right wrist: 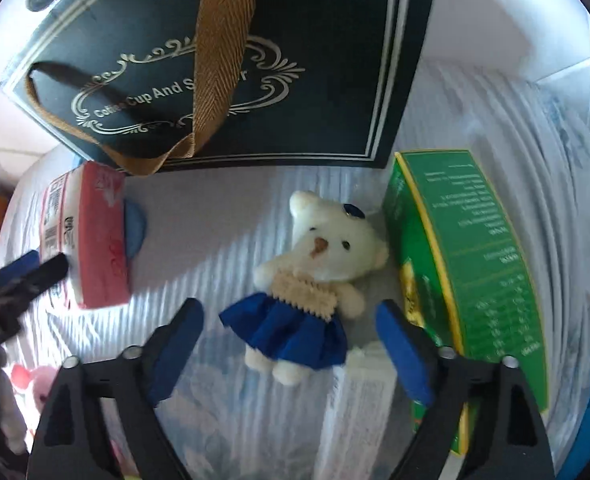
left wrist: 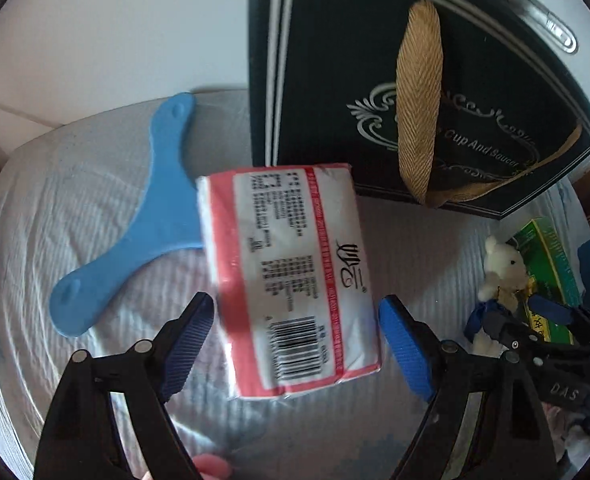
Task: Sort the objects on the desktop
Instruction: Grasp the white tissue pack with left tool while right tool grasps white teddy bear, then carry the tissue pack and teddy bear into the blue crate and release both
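Note:
A pink and white tissue pack (left wrist: 291, 272) lies label up on the white ribbed cloth, partly over a flat blue plastic piece (left wrist: 155, 216). My left gripper (left wrist: 295, 303) is open and straddles the pack's near end, with thin gaps at both pads. In the right wrist view the pack (right wrist: 95, 240) sits at the left with the left gripper (right wrist: 27, 276) beside it. A small white teddy bear in a blue skirt (right wrist: 323, 248) lies face up. My right gripper (right wrist: 291, 312) is open above its skirt, touching nothing.
A black gift bag with tan ribbon handles (left wrist: 335, 80) lies flat at the back. A green box (right wrist: 467, 264) stands right of the bear, close to the right finger. A white box (right wrist: 359, 400) lies under the right gripper, and a pink plush toy (right wrist: 39, 384) at the lower left.

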